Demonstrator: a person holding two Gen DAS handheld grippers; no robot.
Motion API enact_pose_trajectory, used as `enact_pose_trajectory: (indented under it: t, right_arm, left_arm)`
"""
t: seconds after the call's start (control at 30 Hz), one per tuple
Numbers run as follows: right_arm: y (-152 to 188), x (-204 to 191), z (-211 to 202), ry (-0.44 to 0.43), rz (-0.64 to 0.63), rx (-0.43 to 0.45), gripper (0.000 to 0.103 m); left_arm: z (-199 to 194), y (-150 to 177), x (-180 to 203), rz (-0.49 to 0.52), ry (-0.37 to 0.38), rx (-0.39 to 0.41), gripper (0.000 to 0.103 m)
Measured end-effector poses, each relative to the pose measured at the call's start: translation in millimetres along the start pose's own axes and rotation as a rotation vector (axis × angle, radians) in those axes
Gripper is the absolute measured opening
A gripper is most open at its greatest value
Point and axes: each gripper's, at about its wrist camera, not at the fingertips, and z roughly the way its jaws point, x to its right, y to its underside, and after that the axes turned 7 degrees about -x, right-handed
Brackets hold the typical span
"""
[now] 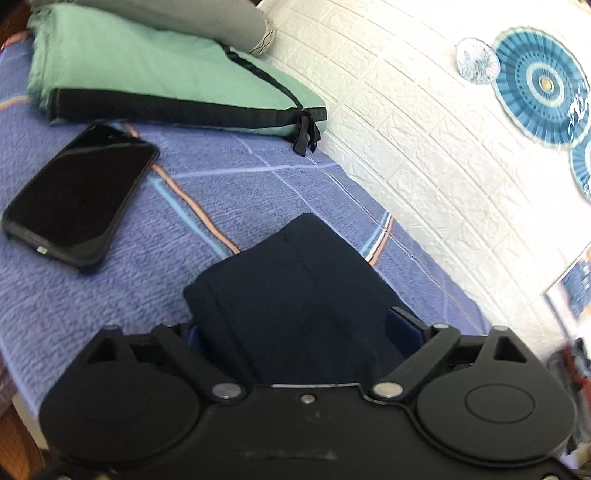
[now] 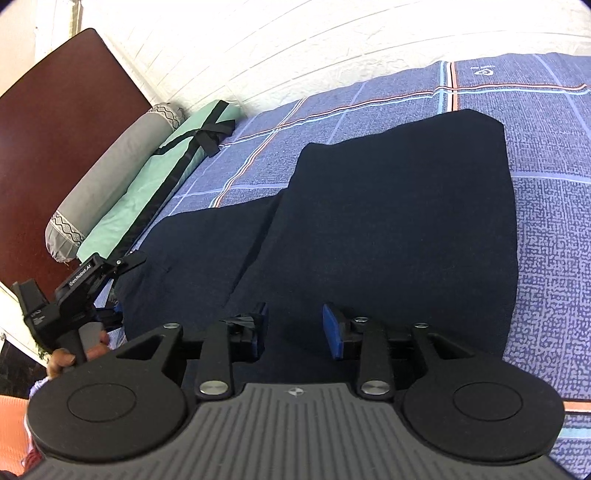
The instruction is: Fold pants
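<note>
surroundings, left wrist view: one black phone [image 1: 79, 194] lies face up on the bed at 10 o'clock, well apart from the pants. one folded green cloth [image 1: 155, 70] with black trim sits at 11 o'clock, and one grey bolster [image 1: 192, 18] lies behind it, touching it. nothing lies between my claws and the pants.

count: one pair of dark navy pants [image 2: 388, 221], one phone, one green cloth, one bolster, two claws. three blue paper fans [image 1: 541, 83] hang on the wall at 2 o'clock, the third cut off by the frame edge.

task item: the pants lie flat on the bed, folded over themselves, with an upper layer resting over a lower layer that sticks out toward 9 o'clock in the right wrist view.

claws: my left claw [image 1: 301, 325] is spread wide, a fold of the pants lying loose between its jaws, the pads not pressing it. my right claw [image 2: 295, 328] hangs over the near edge of the pants, jaws partly spread, pinching nothing. a hand [image 2: 79, 354] grips the left claw's handle at 8 o'clock in the right wrist view.

surface and room: the bed carries a blue-violet cover [image 2: 546, 192] with orange and pale blue lines. a white brick-pattern wall [image 1: 424, 129] runs along it, and a dark red-brown headboard [image 2: 55, 110] stands behind the bolster.
</note>
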Motion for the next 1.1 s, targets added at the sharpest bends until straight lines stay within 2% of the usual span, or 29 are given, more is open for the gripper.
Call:
enact_pose_trajectory:
  t: [0.07,0.1,0.13,0.2,0.3,0.37,0.47,0.6,0.7,0.77,0.87,0.93,0.97,1.0,1.07,1.1]
  right_arm:
    - [0.5,-1.4,0.0,0.006,-0.007,0.001,0.06]
    - [0.9,-1.6,-0.2,0.006,-0.009,0.001,0.06]
    - [1.3,-1.9,-0.3,0.006,-0.009,0.002,0.06]
    - [1.8,-1.5,-0.8,0.003,-0.007,0.003,0.06]
    - [2.0,-0.5,-1.8,-0.003,-0.002,0.001,0.06]
    - [2.5,-0.2,-3.6,-0.011,-0.003,-0.002,0.06]
    - [2.8,1.0,-7.1,-0.027,0.0,0.001,0.06]
    - [6.1,7.4,-19.4,-0.049,0.019,0.033,0.061]
    - [11.6,15.8,-35.9,-0.055,0.039,0.074,0.062]
    - [17.0,22.4,-50.4,-0.051,0.046,0.107,0.063]
    - [28.6,38.4,-75.8,-0.032,0.059,0.143,0.065]
    - [37.8,49.6,-90.4,0.001,0.078,0.168,0.073]
    - [42.7,56.4,-97.0,0.018,0.093,0.181,0.08]
    - [47.4,63.6,-102.5,0.036,0.113,0.192,0.081]
    - [55.1,77.3,-110.2,0.063,0.164,0.21,0.081]
    - [58.3,83.7,-113.3,0.064,0.188,0.22,0.081]
  left_arm:
    - [7.5,-0.6,6.2,0.018,-0.023,-0.001,0.091]
    - [6.1,0.3,10.4,0.021,-0.02,-0.006,0.076]
    - [7.4,0.9,12.8,0.022,-0.007,-0.021,0.045]
    - [13.2,3.2,16.5,0.02,0.012,-0.072,0.016]
    - [10.1,6.9,27.0,0.046,-0.015,-0.05,0.011]
    - [1.5,4.4,35.5,0.039,0.005,-0.033,0.011]
    - [-15.0,-1.7,62.9,0.094,0.052,0.01,0.01]
    - [-37.4,3.0,122.3,0.247,0.139,0.059,0.01]
    - [-48.8,20.8,171.3,0.358,0.248,0.049,0.01]
    - [-46.9,39.4,203.1,0.422,0.316,0.001,0.01]
    - [-29.4,78.0,240.6,0.49,0.401,-0.127,0.014]
    - [-12.2,110.7,256.8,0.529,0.415,-0.24,0.027]
    - [-5.0,124.2,261.2,0.54,0.42,-0.291,0.03]
    - [0.6,136.0,263.7,0.552,0.428,-0.339,0.034]
    - [2.5,151.6,265.4,0.561,0.436,-0.391,0.038]
    - [-0.6,152.5,262.6,0.561,0.438,-0.391,0.046]
